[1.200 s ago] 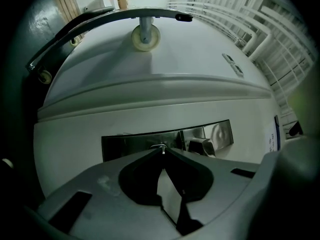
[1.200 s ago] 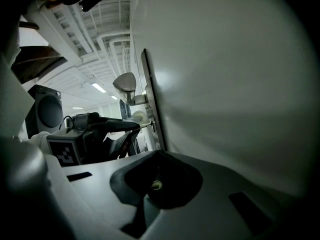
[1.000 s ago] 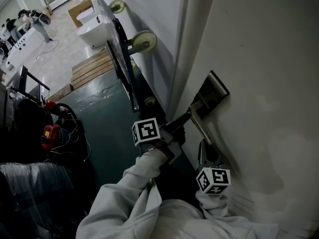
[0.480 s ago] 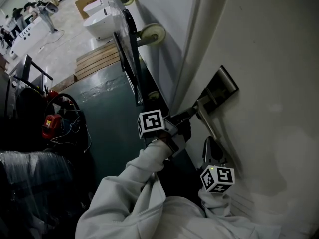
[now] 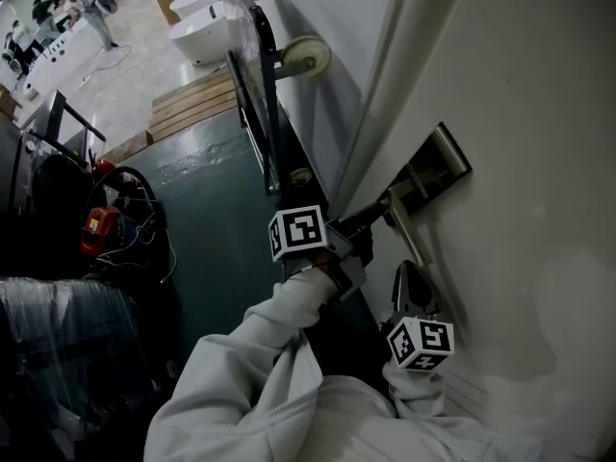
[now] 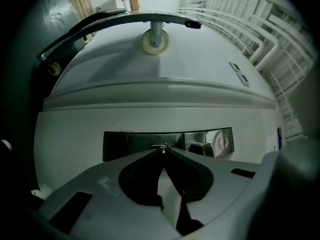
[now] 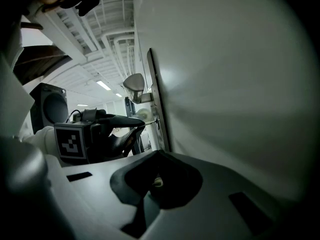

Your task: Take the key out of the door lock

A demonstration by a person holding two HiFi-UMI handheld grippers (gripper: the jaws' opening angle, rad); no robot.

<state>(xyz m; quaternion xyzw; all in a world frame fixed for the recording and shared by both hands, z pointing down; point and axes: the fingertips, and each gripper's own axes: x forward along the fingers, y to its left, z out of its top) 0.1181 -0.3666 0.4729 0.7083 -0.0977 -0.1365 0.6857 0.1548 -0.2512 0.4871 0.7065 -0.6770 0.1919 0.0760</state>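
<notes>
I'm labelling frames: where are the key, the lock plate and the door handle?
key (image 6: pixel 161 148): left gripper view, its visible metal end.
lock plate (image 6: pixel 130 143): left gripper view, bare left half.
door handle (image 7: pixel 134 85): right gripper view, rounded end of the lever.

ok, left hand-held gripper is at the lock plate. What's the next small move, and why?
Probably pull the left hand-held gripper straight back from the lock plate, with its jaws kept shut. They are pinched on the key, and the right gripper view shows the key's shaft reaching into the plate, so it looks not yet out.
</notes>
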